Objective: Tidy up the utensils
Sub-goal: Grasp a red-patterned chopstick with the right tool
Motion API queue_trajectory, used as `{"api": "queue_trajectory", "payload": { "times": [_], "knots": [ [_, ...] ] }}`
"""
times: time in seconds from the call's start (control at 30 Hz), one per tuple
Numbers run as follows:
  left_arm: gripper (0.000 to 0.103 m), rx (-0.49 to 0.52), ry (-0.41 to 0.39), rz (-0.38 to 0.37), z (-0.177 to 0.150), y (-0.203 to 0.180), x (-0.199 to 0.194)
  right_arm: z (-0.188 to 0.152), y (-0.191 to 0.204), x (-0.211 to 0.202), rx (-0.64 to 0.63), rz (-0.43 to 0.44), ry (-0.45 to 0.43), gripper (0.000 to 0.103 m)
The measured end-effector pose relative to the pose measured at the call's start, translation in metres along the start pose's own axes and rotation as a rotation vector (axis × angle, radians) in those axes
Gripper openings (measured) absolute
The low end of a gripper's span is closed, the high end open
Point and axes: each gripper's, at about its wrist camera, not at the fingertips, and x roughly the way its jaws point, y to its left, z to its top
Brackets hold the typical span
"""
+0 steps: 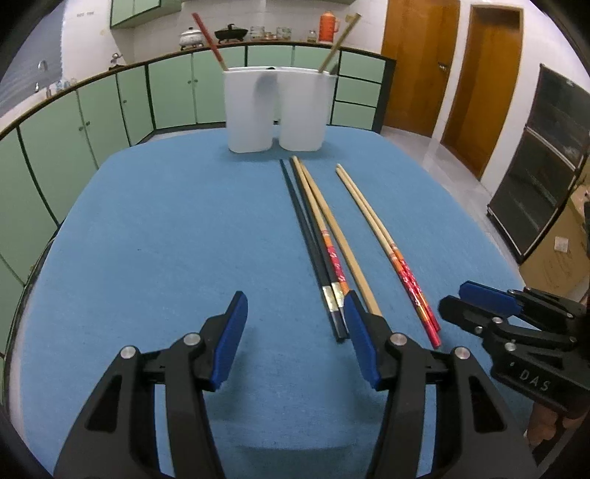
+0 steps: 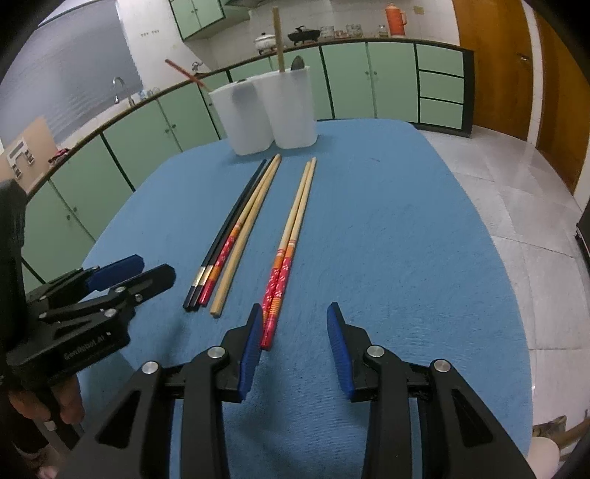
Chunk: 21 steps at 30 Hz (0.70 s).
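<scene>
We've got a blue felt-like tabletop (image 1: 166, 221) in a kitchen, with pale green cabinets (image 1: 110, 107) running along the far and left walls and a black-edged counter carrying a white pot (image 1: 191, 37), a black pan (image 1: 231, 33) and an orange thermos (image 1: 328, 27). Wooden doors (image 1: 416, 62) sit off to the right over a shiny tiled floor (image 2: 516, 184). At the far end of the table stand two white holders (image 1: 276, 107) touching side by side, each with a chopstick poking out. The loose chopsticks lie lengthwise on the cloth: a bunch of black, red-patterned and plain wooden ones (image 1: 317, 228), and just to its right a red-handled pair (image 1: 387, 250). Our left gripper (image 1: 295, 317) hangs spread over the near end of the table with nothing between its blue pads, the right-hand one near the bunch's near ends. Our right gripper (image 2: 293, 313) is also spread and empty, its left pad just beside the red-handled pair's near ends.
</scene>
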Motion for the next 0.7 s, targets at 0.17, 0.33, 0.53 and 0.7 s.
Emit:
{"api": "queue_trajectory", "payload": {
  "times": [0.17, 0.33, 0.53, 0.7],
  "knots": [
    [0.052, 0.008, 0.031, 0.004, -0.003, -0.008, 0.010, -0.001, 0.001, 0.007, -0.008, -0.013, 0.019, 0.035],
    [0.053, 0.005, 0.047, 0.007, -0.004, -0.013, 0.017, 0.000, 0.004, 0.009, -0.031, -0.030, 0.018, 0.035],
    [0.053, 0.003, 0.044, 0.027, -0.003, -0.011, 0.018, 0.000, -0.001, 0.008, -0.035, -0.070, 0.013, 0.030],
    [0.051, -0.029, 0.052, 0.058, -0.003, -0.001, 0.017, -0.001, -0.016, -0.003, 0.018, -0.062, -0.018, 0.030]
  ]
}}
